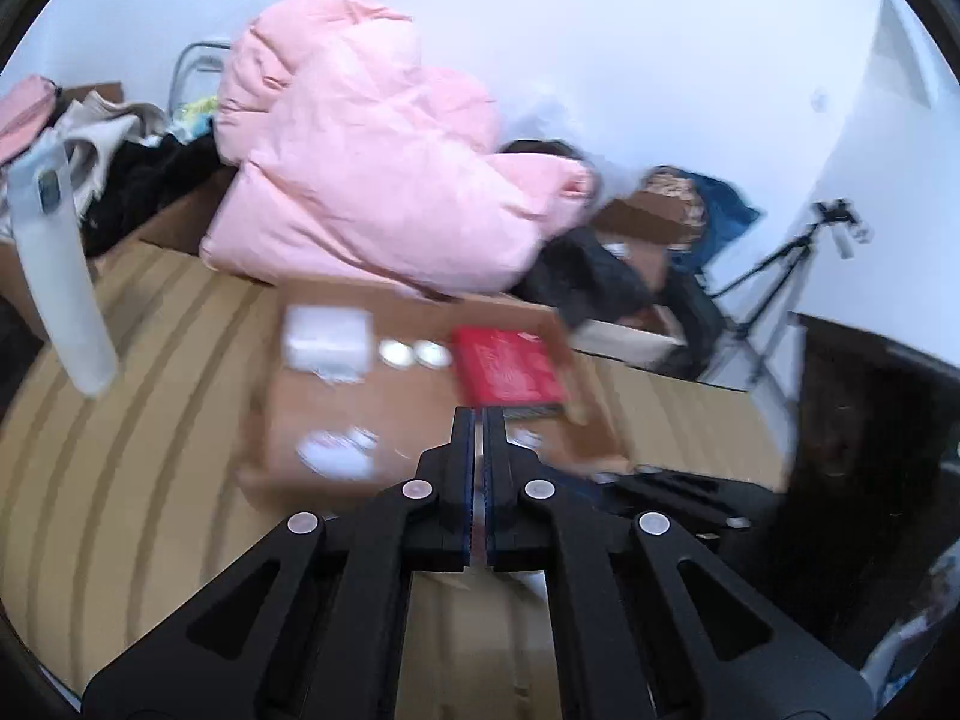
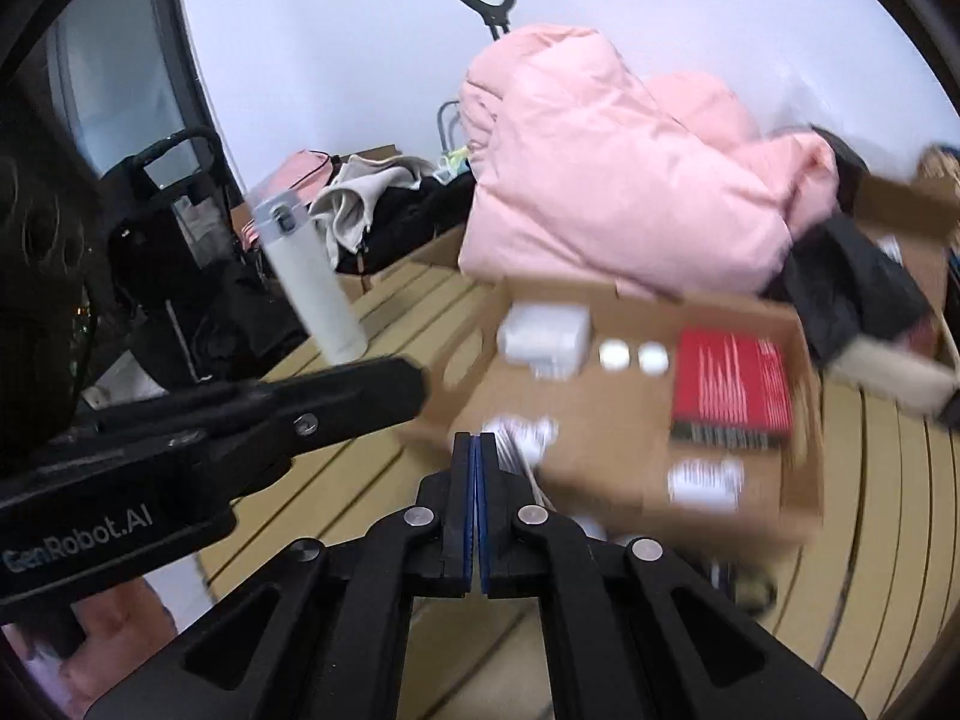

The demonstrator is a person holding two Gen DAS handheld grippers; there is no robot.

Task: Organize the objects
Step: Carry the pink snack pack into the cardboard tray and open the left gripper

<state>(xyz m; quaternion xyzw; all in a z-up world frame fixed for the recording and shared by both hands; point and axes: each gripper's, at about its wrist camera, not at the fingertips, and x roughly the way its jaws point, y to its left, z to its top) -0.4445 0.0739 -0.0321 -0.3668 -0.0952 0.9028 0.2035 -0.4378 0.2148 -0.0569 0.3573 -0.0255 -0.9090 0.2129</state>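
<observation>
A shallow cardboard box point(image 1: 408, 414) point(image 2: 600, 414) lies on the tan slatted surface. In it are a red book point(image 1: 507, 366) point(image 2: 729, 381), a white box point(image 1: 327, 339) point(image 2: 543, 336), two small round tins point(image 1: 414, 354) point(image 2: 633, 356) and blurred white items. A white bottle point(image 1: 60, 276) point(image 2: 309, 285) stands to its left. My left gripper point(image 1: 479, 420) is shut and empty above the box's near edge; its body also shows in the right wrist view point(image 2: 240, 420). My right gripper point(image 2: 478, 447) is shut, with nothing visibly held.
A big pink duvet point(image 1: 372, 162) point(image 2: 618, 180) lies behind the box. Clothes, bags and more cardboard boxes point(image 1: 648, 222) crowd the back. A black tripod point(image 1: 780, 276) stands at the right by a dark cabinet point(image 1: 870, 450). A black trolley point(image 2: 180, 252) stands at the left.
</observation>
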